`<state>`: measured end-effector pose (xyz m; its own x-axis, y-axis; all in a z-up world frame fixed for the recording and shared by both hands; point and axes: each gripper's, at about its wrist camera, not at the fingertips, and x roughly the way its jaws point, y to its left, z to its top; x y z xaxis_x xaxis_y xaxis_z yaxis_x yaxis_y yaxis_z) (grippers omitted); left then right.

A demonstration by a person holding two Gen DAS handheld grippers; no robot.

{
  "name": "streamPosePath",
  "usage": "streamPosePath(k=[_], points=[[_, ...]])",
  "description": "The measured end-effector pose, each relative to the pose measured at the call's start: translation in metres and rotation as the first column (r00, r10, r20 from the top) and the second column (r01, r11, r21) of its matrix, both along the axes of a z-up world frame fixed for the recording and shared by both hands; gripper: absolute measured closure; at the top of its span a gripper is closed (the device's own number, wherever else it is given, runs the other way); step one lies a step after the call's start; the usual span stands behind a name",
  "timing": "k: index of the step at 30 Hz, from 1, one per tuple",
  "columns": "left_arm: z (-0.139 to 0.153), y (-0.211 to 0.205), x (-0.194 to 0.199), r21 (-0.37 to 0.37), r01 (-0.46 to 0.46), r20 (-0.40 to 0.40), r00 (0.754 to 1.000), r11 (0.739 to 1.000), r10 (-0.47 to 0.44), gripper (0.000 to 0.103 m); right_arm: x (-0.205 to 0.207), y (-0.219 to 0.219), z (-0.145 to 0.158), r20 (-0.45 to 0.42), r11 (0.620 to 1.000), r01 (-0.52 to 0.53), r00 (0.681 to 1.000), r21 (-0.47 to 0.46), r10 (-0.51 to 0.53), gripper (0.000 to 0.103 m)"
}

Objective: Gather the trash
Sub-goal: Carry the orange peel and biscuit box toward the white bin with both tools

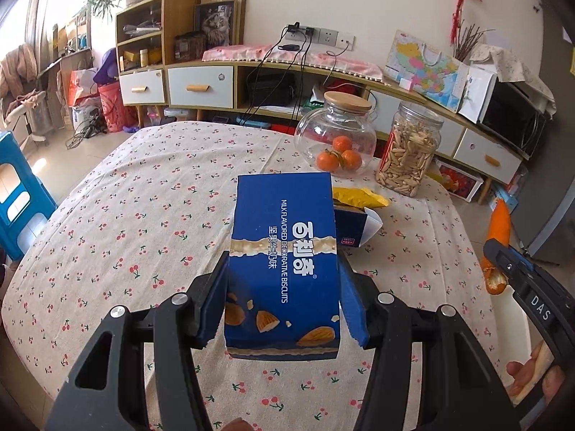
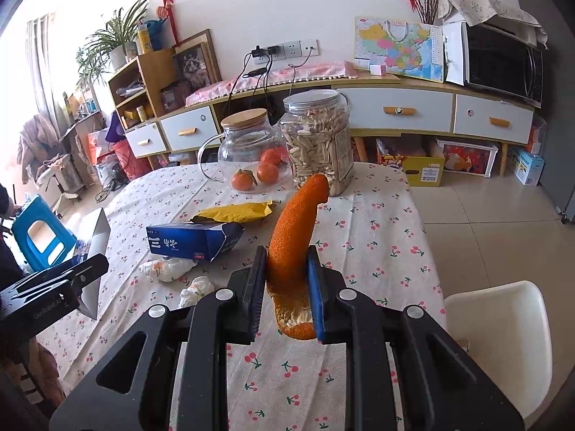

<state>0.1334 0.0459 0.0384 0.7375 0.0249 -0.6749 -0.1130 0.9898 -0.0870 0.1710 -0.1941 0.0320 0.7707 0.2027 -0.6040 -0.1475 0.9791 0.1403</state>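
Note:
My left gripper (image 1: 284, 287) is shut on a blue biscuit box (image 1: 284, 262), held above the cherry-print tablecloth (image 1: 143, 215). My right gripper (image 2: 285, 280) is shut on a long strip of orange peel (image 2: 294, 230), held upright above the table; the peel also shows in the left wrist view (image 1: 497, 248). On the table lie a second blue box (image 2: 194, 239), a yellow wrapper (image 2: 235, 212) and two crumpled white tissues (image 2: 167, 269) (image 2: 196, 289). The left gripper with its box shows at the left edge of the right wrist view (image 2: 82, 273).
A glass jar with tangerines (image 2: 251, 151) and a plastic jar of seeds (image 2: 318, 140) stand at the table's far side. A white chair (image 2: 503, 341) is at the right, a blue stool (image 2: 39, 233) at the left. A sideboard (image 2: 395, 107) lines the wall.

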Motion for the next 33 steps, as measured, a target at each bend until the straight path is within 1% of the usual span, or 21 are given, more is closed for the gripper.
streamPosePath(k=[6, 10, 15, 18, 26, 33], points=[[0.004, -0.019, -0.004, 0.008, 0.014, 0.020, 1.000, 1.000, -0.015, 0.048, -0.009, -0.007, 0.007, 0.038, 1.000, 0.009, 0.999, -0.024, -0.008, 0.082], [0.004, -0.030, -0.008, -0.015, 0.007, 0.023, 1.000, 1.000, -0.006, 0.048, -0.013, -0.019, 0.011, 0.054, 0.999, 0.029, 0.998, -0.020, -0.028, 0.082], [0.006, -0.051, -0.014, 0.015, 0.030, 0.040, 0.999, 0.999, -0.030, 0.048, -0.020, -0.037, 0.013, 0.057, 0.998, 0.057, 0.997, -0.008, -0.056, 0.082], [0.007, -0.063, -0.019, 0.020, 0.047, 0.048, 0.998, 0.999, -0.048, 0.048, -0.026, -0.048, 0.015, 0.064, 0.997, 0.073, 0.995, -0.006, -0.072, 0.082], [-0.002, -0.099, -0.025, 0.009, 0.095, 0.022, 0.995, 0.995, -0.095, 0.048, -0.040, -0.083, 0.019, 0.077, 0.991, 0.133, 0.988, -0.002, -0.132, 0.082], [-0.004, -0.129, -0.030, 0.010, 0.139, 0.011, 0.990, 0.990, -0.139, 0.048, -0.048, -0.120, 0.021, 0.081, 0.979, 0.206, 0.975, 0.010, -0.206, 0.082]])
